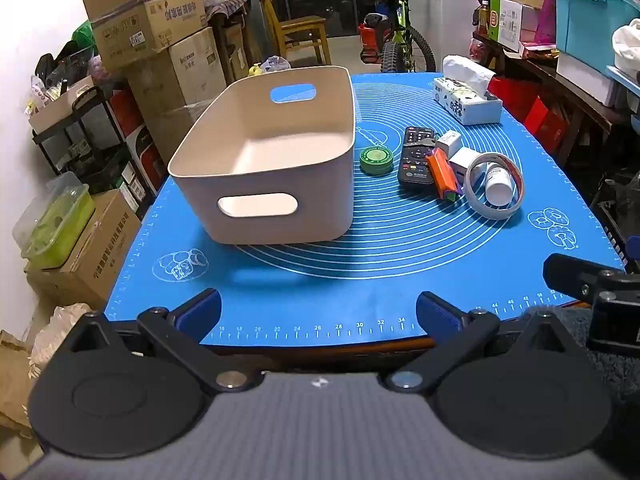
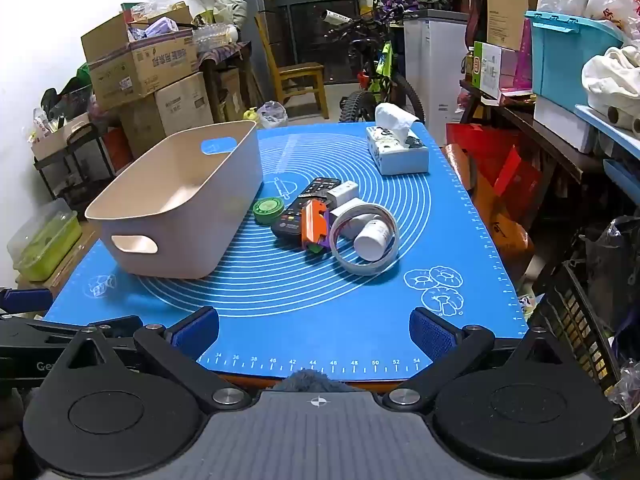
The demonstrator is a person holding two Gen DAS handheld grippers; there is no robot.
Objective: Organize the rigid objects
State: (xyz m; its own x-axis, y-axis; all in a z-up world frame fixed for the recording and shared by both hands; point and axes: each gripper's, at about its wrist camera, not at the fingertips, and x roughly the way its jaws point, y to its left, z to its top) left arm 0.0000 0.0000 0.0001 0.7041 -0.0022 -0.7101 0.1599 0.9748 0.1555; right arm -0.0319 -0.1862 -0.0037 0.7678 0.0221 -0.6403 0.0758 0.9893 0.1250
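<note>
Sitting in a cluster at three o'clock of the empty bin (image 1: 264, 152) on the tabletop (image 1: 360, 292): one remote (image 1: 416, 160), one green tin (image 1: 376, 160), one orange cutter (image 1: 442, 174), one tape roll (image 1: 496, 184) ringing one white bottle (image 1: 498, 186), two small white boxes (image 1: 448, 142). Looking light, stiff, slick; gripping across narrow sides, tape by its rim. Hovering at six o'clock, left claw (image 1: 318, 312) and right claw (image 2: 314, 330) both gaping wide, holding nothing.

Stacked brown cardboard boxes (image 1: 160, 36) line the white wall (image 1: 36, 12) on the left. A wooden chair (image 2: 298, 76) and a green-framed bicycle (image 1: 396, 36) stand before a dark window (image 2: 316, 16).
</note>
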